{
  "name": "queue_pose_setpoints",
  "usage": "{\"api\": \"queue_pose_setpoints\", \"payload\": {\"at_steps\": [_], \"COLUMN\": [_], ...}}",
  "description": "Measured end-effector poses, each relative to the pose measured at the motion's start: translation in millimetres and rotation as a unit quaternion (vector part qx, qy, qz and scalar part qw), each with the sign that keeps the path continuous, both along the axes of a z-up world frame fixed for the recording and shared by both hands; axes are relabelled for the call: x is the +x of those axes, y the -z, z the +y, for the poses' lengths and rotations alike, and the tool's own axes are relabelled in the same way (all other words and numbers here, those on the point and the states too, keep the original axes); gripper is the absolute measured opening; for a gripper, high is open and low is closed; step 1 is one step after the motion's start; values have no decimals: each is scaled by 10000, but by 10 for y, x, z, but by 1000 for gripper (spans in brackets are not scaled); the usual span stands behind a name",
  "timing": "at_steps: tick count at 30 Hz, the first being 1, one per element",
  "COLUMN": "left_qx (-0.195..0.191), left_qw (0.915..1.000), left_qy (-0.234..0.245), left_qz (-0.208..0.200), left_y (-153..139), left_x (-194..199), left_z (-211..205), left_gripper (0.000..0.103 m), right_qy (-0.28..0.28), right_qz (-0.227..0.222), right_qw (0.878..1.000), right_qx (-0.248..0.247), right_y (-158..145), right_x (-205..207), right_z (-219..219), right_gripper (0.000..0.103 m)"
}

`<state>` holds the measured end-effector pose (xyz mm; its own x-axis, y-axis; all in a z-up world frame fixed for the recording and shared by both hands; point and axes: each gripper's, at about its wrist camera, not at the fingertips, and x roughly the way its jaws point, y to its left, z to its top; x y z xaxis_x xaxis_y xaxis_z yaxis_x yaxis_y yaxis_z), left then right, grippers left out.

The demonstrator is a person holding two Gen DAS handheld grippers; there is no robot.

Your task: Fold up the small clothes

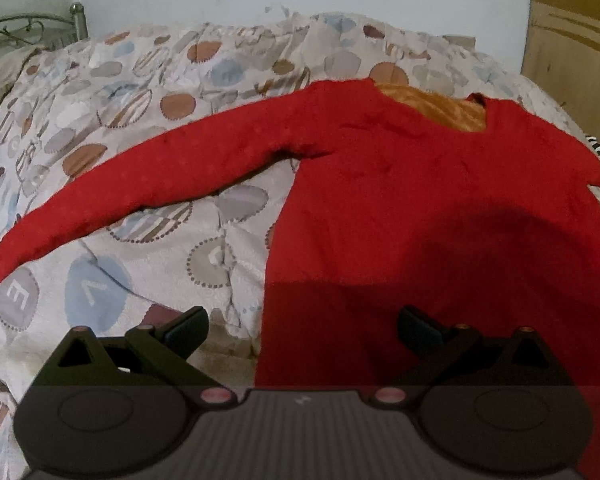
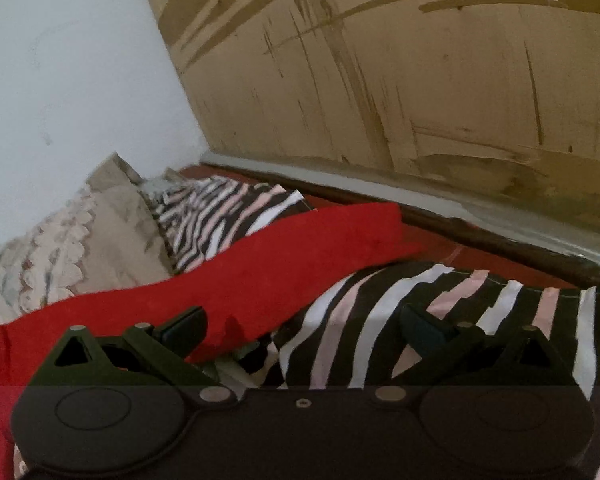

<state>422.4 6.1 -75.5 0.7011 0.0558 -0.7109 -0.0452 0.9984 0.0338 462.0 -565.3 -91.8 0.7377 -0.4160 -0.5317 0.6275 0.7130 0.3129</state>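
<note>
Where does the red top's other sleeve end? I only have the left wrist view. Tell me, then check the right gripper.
Observer: The red top's other sleeve lies across a zebra-striped cloth, its cuff close to the wooden panel.
Operator: Report the right gripper.
Observer: The right gripper is open and holds nothing; that sleeve's lower edge sits just ahead of its fingers.
Operator: Say what lies past the sleeve.
Observer: More striped cloth, then a beige lace-edged pillow against the wall.
</note>
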Motion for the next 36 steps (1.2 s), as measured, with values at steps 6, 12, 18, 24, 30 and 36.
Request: {"api": "queue_pose_setpoints", "payload": {"at_steps": [6, 12, 18, 24, 30, 36], "left_qx": [122, 12, -183, -198, -267, -352], "left_qw": [9987, 9984, 9979, 9970, 9948, 9902], "left_qy": [250, 234, 111, -55, -338, -702], "left_qz": [-418, -520, -611, -749, -926, -1151], "left_y": [-61, -127, -223, -348, -498, -648], "left_x": [-142, -176, -206, -264, -332, -407], "left_z": [-19, 99, 260, 406, 631, 847], "left_gripper": [103, 103, 103, 103, 103, 103], "right_qy": [200, 897, 1402, 1295, 270, -1420], "right_qz": [-503, -620, -109, -360, -578, -610], "right_qw": [9969, 9872, 9828, 9865, 9976, 9677], "right_qx": [568, 1163, 1199, 932, -284, -1992], "right_y": [1, -6, 25, -104, -740, -1424], "right_x": [-14, 148, 301, 255, 376, 600], "right_z": [-188, -434, -615, -611, -123, 1065], "right_gripper": [102, 85, 46, 7, 5, 5]}}
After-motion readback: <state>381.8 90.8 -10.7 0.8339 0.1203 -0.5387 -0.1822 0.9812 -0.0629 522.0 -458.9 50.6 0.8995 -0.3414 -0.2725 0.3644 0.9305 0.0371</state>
